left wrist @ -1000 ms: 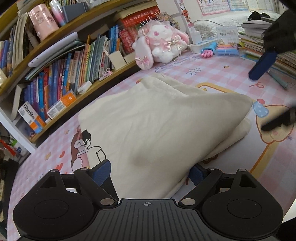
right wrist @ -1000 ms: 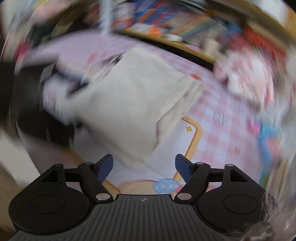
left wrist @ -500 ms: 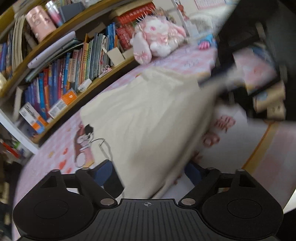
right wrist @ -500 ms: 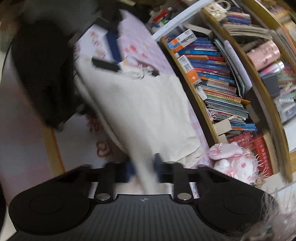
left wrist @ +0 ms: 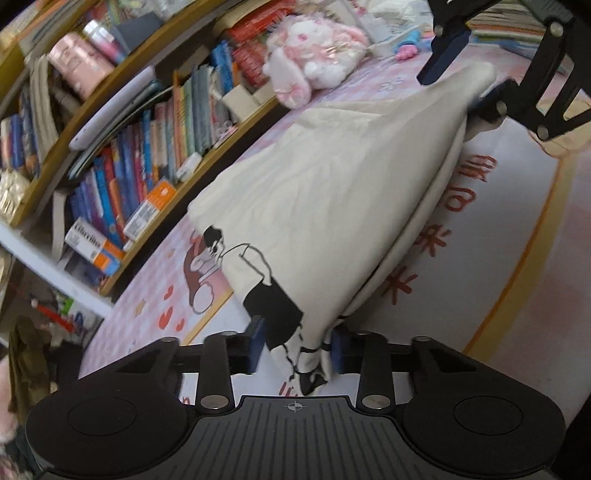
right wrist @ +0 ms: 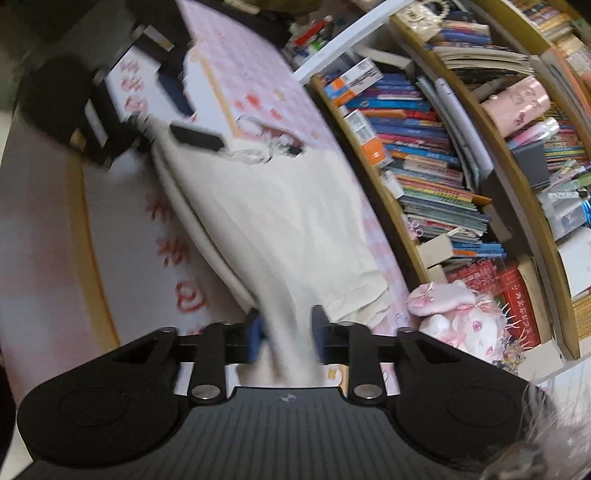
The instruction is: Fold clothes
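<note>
Item one: cream shirt (left wrist: 332, 177), printed with a black-and-white cartoon figure (left wrist: 258, 273). It lies folded in layers on my worktop, on a pink checked mat (left wrist: 509, 258) with red lettering, and is stretched between my two grippers, its long edge raised off the mat.

Item two: left gripper (left wrist: 295, 347). Its jaws are closing, and the printed corner of the shirt sits bunched between the blue pads (left wrist: 256, 343); both pads touch the cloth.

Item three: right gripper (right wrist: 286, 332). Its jaws are opening, yet a rope of cream cloth runs between the pads (right wrist: 255, 338), and in the left wrist view the far corner of the shirt is pulled to a point at that gripper (left wrist: 465, 77). The right wrist view is blurred, so I cannot tell how firmly the pads press.

Item four: pink and white plush rabbit (left wrist: 317, 55), lying on the mat just beyond the shirt, against the bookshelf.

Item five: wooden bookshelf (left wrist: 122, 177) running along the far side of the worktop, packed with upright books (left wrist: 192, 110). A pink cylindrical case (left wrist: 79, 66) lies on the upper shelf.

Item six: stack of books (left wrist: 506, 26) at the far right end of the worktop.
</note>
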The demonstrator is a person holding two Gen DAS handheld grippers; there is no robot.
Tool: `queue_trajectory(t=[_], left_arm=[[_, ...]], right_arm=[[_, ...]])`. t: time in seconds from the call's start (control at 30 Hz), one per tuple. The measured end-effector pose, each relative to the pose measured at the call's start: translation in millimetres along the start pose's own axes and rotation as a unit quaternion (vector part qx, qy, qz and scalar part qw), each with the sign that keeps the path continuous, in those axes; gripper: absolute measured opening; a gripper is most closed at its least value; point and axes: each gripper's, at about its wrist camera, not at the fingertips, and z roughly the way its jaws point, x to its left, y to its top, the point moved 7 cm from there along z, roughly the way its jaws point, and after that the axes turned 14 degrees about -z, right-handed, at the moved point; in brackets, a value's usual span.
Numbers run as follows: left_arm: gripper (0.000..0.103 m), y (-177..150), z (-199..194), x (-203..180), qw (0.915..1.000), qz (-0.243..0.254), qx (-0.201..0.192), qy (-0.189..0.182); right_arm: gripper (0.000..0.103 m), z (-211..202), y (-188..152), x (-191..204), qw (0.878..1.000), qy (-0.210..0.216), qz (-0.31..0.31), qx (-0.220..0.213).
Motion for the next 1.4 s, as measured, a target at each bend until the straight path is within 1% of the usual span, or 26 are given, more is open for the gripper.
queue_trajectory(t=[0.07, 0.13, 0.17, 0.27, 0.37, 0.47, 0.6, 0.7, 0.8, 0.9, 0.93, 1.0, 1.07, 1.17, 1.27, 1.33, 1.4], left_arm=[[0.017, -1, -1, -4, 0.9999, 0.013, -0.001, -0.006], [0.011, -2, -1, -7, 0.9997, 0.019, 0.002, -0.013], [0.008, -2, -1, -8, 0.9997, 0.019, 0.005, -0.017], [0.005, 0, -3, -8, 0.9993, 0.02, 0.013, -0.029], [0.005, 3, -9, -4, 0.9991, 0.017, 0.016, -0.035], [0.005, 7, -23, 1, 0.9988, 0.007, 0.017, -0.045], [0.005, 7, -55, 7, 0.9972, 0.001, 0.019, -0.072], [0.005, 7, -80, 9, 0.9954, 0.001, 0.023, -0.093], [0.005, 8, -104, 11, 0.9929, -0.013, 0.029, -0.115], [0.005, 11, -113, 13, 0.9902, -0.031, 0.035, -0.132], [0.005, 13, -114, 14, 0.9898, -0.033, 0.034, -0.134], [0.005, 18, -116, 14, 0.9896, -0.033, 0.032, -0.136], [0.005, 27, -116, 19, 0.99, -0.034, 0.026, -0.135], [0.005, 44, -115, 32, 0.9907, -0.042, 0.011, -0.129], [0.005, 65, -111, 49, 0.9913, -0.053, -0.013, -0.12], [0.005, 78, -105, 61, 0.9903, -0.068, -0.025, -0.118], [0.005, 88, -93, 69, 0.9893, -0.079, -0.027, -0.119]], right_arm=[[0.033, 4, -6, 12, 1.0, 0.013, -0.006, 0.009], [0.029, 7, -11, 21, 1.0, 0.023, -0.003, 0.017], [0.023, 7, -13, 24, 1.0, 0.024, -0.001, 0.018], [0.015, 7, -15, 28, 0.999, 0.028, 0.003, 0.017], [0.011, 1, -14, 25, 0.999, 0.037, 0.016, 0.013], [0.01, -9, -12, 18, 0.998, 0.052, 0.033, 0.005], [0.01, -36, -9, 10, 0.994, 0.094, 0.054, -0.018], [0.009, -61, -8, 2, 0.988, 0.124, 0.08, -0.036], [0.009, -86, -7, -3, 0.981, 0.155, 0.109, -0.052], [0.009, -104, -10, -1, 0.974, 0.183, 0.122, -0.063], [0.009, -107, -10, 0, 0.973, 0.186, 0.122, -0.064], [0.009, -109, -12, 1, 0.972, 0.188, 0.122, -0.064], [0.009, -110, -12, -3, 0.974, 0.18, 0.125, -0.062], [0.009, -112, -12, -19, 0.977, 0.153, 0.13, -0.067], [0.009, -113, -10, -40, 0.98, 0.125, 0.133, -0.076], [0.009, -110, -8, -55, 0.983, 0.103, 0.13, -0.079], [0.009, -103, -8, -69, 0.985, 0.084, 0.124, -0.08]])
